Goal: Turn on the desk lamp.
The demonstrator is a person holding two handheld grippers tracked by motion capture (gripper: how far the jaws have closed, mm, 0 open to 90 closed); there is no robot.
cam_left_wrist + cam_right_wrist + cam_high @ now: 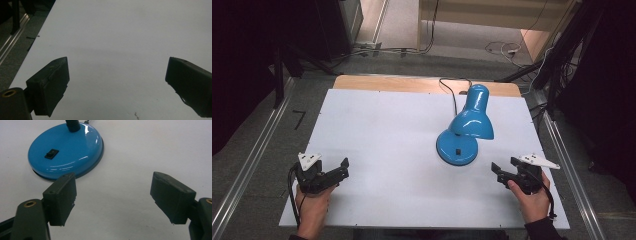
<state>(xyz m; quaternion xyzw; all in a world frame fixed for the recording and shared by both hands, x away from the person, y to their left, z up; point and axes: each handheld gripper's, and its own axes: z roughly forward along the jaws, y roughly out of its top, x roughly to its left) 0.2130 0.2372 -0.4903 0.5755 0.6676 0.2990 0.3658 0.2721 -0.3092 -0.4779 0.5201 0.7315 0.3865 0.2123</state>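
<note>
While both my grippers, left [343,167] and right [499,171], sit wide open and empty, the blue lamp [464,127] at frame centre looks glossy, slippery, bottom-heavy; its neck [73,125] seems the best hold.

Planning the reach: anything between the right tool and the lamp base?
Nothing: bare white table lies between the open right tool and the blue lamp base, per the right gripper view.

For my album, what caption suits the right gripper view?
Open right hand-held gripper faces a blue desk lamp's round base and black switch.
</note>
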